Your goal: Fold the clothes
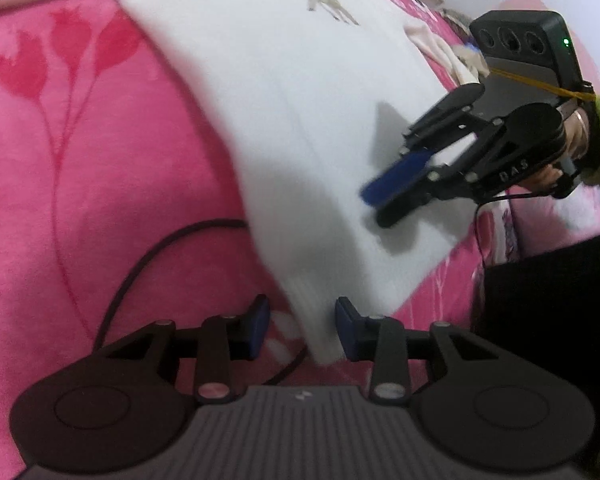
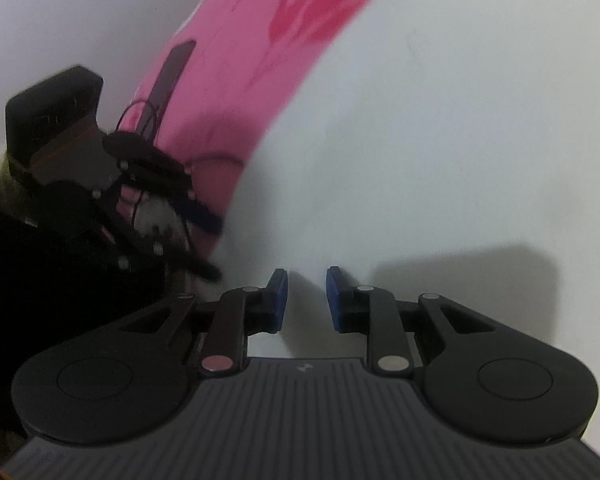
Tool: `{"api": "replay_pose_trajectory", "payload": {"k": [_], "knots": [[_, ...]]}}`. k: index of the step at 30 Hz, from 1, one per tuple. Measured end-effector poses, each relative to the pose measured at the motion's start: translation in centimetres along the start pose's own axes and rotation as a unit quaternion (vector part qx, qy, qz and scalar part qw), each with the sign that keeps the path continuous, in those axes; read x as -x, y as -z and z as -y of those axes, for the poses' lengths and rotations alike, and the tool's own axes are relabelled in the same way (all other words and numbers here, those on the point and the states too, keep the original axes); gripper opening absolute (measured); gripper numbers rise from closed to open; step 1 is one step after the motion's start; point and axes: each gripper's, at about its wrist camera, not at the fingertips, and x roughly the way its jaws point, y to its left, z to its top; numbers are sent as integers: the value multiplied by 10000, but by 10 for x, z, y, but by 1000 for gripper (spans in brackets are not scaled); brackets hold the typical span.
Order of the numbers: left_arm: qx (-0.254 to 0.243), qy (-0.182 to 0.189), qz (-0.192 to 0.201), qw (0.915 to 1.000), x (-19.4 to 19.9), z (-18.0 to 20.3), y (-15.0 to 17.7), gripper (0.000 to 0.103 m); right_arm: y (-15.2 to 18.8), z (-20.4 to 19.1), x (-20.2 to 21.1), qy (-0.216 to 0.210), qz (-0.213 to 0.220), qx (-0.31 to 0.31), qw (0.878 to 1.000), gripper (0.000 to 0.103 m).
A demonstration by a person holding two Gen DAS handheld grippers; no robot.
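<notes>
The white garment (image 1: 292, 128) lies spread flat on the pink blanket (image 1: 80, 152) of the bed, its near hem corner between the parted pads of the left claw (image 1: 302, 328). The right claw (image 1: 396, 196), also apart and gripping nothing, rests low over the cloth beside that hem. This looks like the grasping step before a fold: each claw must close on the hem, then lift it across.

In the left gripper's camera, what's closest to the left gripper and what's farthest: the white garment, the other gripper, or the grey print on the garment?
1. White garment: its near edge sits between the left gripper fingers.
2. Right gripper: to the right, over the garment.
3. Grey print: at the garment's far end.
</notes>
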Motion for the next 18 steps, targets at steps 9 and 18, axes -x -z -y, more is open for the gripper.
{"api": "replay_pose_trajectory", "payload": {"k": [9,18], "knots": [[-434,-314,-89,9985,0,17,6,28,88,11,0,73,-551,-974,9937,20],[-1002,-643,73,9929,47,33,-16,35,138,23,78,738,579,-1897,9774,21]]}}
